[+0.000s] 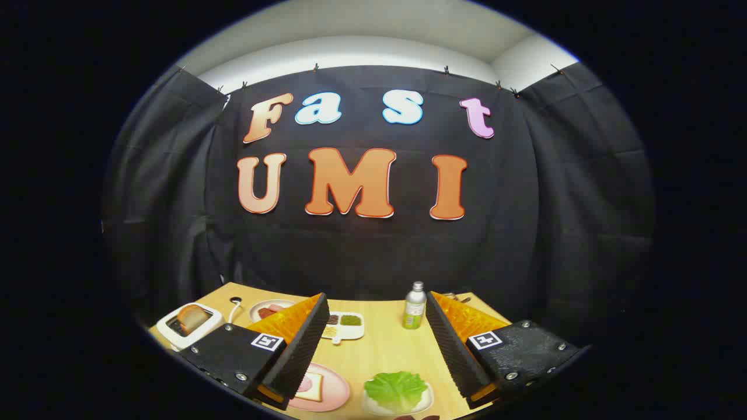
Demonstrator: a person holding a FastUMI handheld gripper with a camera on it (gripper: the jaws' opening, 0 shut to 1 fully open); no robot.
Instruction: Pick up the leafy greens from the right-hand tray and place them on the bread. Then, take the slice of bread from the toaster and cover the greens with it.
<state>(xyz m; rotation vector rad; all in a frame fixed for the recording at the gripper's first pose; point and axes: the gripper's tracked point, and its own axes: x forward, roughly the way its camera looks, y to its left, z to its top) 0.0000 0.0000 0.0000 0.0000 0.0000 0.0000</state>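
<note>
My gripper (373, 344) is open, held high above the wooden table (379, 350), with nothing between its fingers. Below and between the fingers lies the leafy green (395, 389) on a small white tray (429, 399). Just left of it, partly behind the left finger, a slice of bread (310, 387) rests on a pink plate (332, 392). The white toaster (188, 325) stands beyond the left finger at the table's far left, with a bread slice (192, 317) sticking up from its slot.
A white divided dish (344, 325) with small fillings sits mid-table. A small bottle (414, 306) stands beside the right finger. A white plate (269, 309) with reddish food lies near the toaster. Black cloth walls close the back.
</note>
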